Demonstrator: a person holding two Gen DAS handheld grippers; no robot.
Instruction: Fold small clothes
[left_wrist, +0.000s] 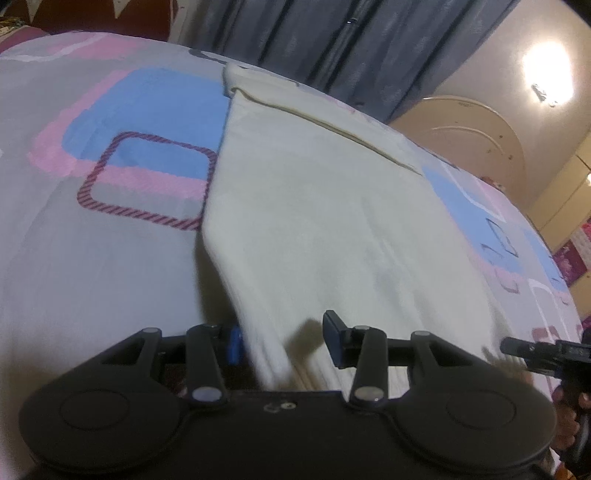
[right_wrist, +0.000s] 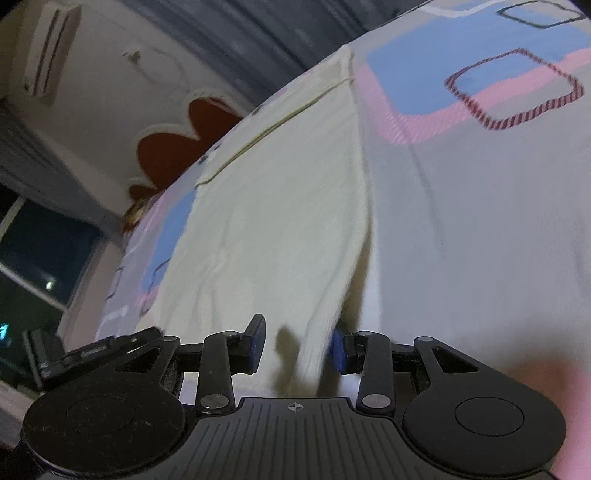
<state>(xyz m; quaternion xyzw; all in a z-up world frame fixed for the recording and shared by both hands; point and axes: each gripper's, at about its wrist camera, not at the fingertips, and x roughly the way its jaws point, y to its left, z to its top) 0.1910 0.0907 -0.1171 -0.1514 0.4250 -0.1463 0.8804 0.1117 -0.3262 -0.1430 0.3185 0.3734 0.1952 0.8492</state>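
Left gripper jaws spread, near corner of cream ribbed knit garment draped between, right gripper likewise, patterned grey bedsheet beneath

The left gripper fills the bottom of the left wrist view, its black linkage arms spread to either side and angled downward. Its two fingers stand partly apart; the left finger's blue pad touches the cloth edge, while the right finger stands clear of it. The right gripper sits low in the right wrist view, jaws likewise partly apart, the right blue pad against the fabric and the left finger free. At the lower right edge of the left wrist view, fingers of a hand hold the other gripper's handle.
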